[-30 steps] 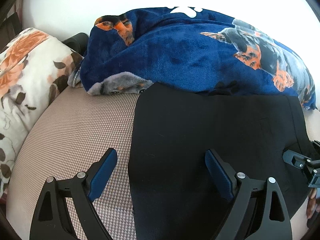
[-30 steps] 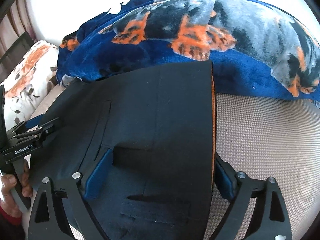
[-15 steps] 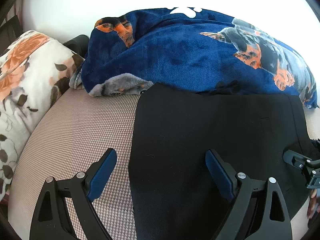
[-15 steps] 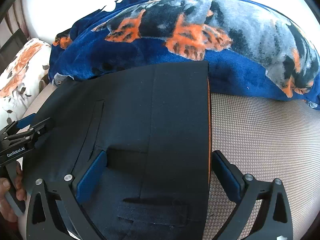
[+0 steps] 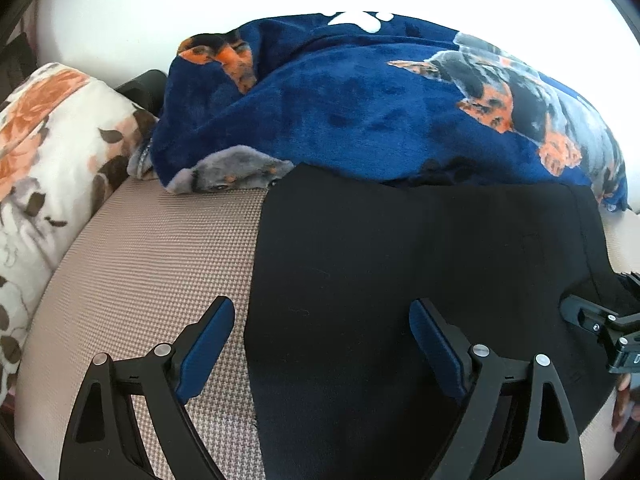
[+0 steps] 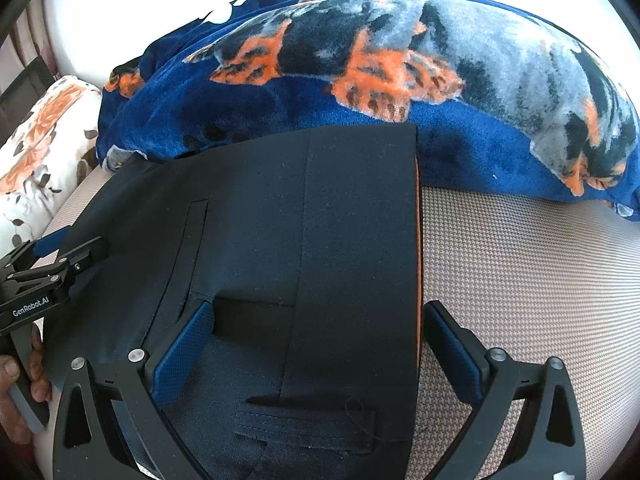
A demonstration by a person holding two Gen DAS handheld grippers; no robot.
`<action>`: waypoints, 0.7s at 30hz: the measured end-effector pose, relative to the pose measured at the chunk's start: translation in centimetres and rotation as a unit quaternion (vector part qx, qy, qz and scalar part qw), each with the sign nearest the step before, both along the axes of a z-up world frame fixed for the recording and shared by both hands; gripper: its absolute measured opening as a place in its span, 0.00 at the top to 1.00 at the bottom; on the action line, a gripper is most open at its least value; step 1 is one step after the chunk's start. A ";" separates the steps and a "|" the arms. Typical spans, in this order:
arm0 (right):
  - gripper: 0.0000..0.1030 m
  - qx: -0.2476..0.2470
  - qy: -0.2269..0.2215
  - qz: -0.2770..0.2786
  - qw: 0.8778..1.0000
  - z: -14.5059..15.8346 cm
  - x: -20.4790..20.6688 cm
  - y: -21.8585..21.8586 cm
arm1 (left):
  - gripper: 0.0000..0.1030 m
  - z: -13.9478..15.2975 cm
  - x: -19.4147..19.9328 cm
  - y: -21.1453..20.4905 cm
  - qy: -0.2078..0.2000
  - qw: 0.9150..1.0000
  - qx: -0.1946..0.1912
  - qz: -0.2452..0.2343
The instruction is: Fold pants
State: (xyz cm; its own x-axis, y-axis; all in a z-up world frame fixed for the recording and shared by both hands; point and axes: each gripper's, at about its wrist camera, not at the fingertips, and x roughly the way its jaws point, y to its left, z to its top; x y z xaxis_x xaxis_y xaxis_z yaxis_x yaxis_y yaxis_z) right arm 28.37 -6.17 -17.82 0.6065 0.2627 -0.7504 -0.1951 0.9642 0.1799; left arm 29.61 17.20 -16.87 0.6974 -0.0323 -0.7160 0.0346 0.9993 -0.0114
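Observation:
Black pants point(image 5: 400, 264) lie flat on the beige woven bed surface, also in the right wrist view point(image 6: 296, 224), with an orange lining at their right edge. My left gripper point(image 5: 322, 330) is open and straddles the pants' left edge. My right gripper point(image 6: 318, 342) is open over the waistband end and straddles the right edge, above a belt loop point(image 6: 308, 428). Each gripper shows at the side of the other's view: the right one point(image 5: 600, 320), the left one point(image 6: 52, 276).
A blue dog-print fleece blanket point(image 5: 380, 112) is heaped just behind the pants, also in the right wrist view point(image 6: 400, 64). A floral pillow point(image 5: 52, 152) lies at the left. Bare beige bed surface point(image 6: 520, 264) extends right of the pants.
Both grippers have shifted slightly over the pants; the right one has edged forward and lower. Both stay open and the pants have not moved.

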 end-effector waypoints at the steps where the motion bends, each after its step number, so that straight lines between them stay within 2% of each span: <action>1: 0.02 0.000 0.000 0.000 1.000 0.0 0.0 0.0 | 0.19 0.0 0.1 0.0 0.000 1.000 -0.004 -0.004; 6: 0.02 0.001 0.000 0.000 1.000 0.0 0.0 0.0 | 0.35 -0.1 0.3 0.8 0.004 0.999 -0.037 -0.021; 8: 0.02 0.000 0.000 0.000 1.000 0.0 0.0 0.0 | 0.48 -0.1 0.2 1.2 0.002 0.999 -0.045 -0.023; 11: 0.02 0.000 0.000 0.000 1.000 0.0 0.0 0.0 | 0.64 0.1 -0.1 1.0 -0.007 0.999 -0.031 -0.019; 14: 0.02 0.000 0.000 0.000 1.000 0.0 0.0 0.0 | 0.68 0.3 -0.4 1.1 -0.011 1.000 -0.023 -0.017; 21: 0.02 0.000 0.000 0.000 1.000 0.0 0.0 0.0 | 0.69 0.4 -0.3 1.4 -0.012 1.000 -0.020 -0.015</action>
